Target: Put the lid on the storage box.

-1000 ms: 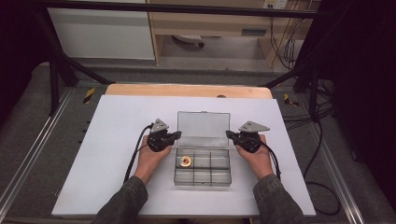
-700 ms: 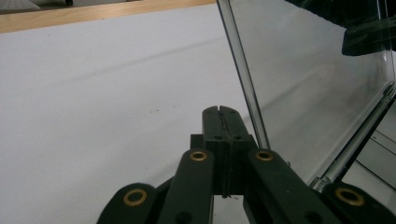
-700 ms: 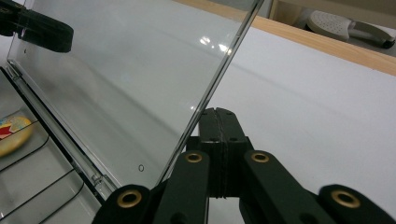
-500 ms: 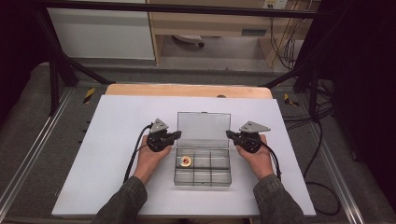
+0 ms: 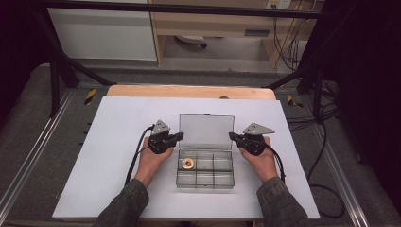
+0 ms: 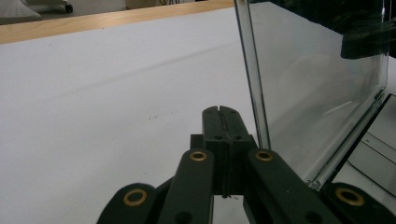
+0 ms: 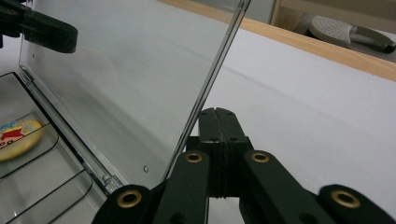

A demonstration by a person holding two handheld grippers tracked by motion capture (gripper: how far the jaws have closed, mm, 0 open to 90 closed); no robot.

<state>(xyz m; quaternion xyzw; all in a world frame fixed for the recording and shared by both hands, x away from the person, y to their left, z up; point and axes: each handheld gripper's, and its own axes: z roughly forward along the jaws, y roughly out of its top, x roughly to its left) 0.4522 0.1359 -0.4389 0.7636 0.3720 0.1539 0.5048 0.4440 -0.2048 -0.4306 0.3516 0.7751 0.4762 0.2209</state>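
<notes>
At the left edge of the clear plastic compartment box (image 5: 205, 165), the left gripper (image 5: 177, 136) sits with its jaws clenched tight together on nothing, tips pointing inward toward the box's raised transparent lid (image 5: 206, 131). So the lid lies just to the right of that gripper's tips, standing up off the hinge at the back of the tray. Its long axis runs left to right across the white table sheet (image 5: 118, 127), which means each gripper faces one short side edge. Moving right, the near-left compartment holds a small round yellow-and-red token (image 5: 188, 163), well below the line between the two grippers. Further right, the right gripper (image 5: 232, 136) mirrors the first one: jaws pressed shut, empty, tips aimed at the lid's right edge. Honestly both hands look about equally close, so I'd guess either one could nudge the lid first.

From above you can't really tell if the tips touch the lid. The left gripper view puts the lid's edge (image 6: 252, 74) just beside the closed tips (image 6: 221, 112), looks like a hair apart. The right gripper view has the edge (image 7: 215, 70) rising right by its tips (image 7: 217, 113), plus the token (image 7: 16, 137) through the plastic.
</notes>
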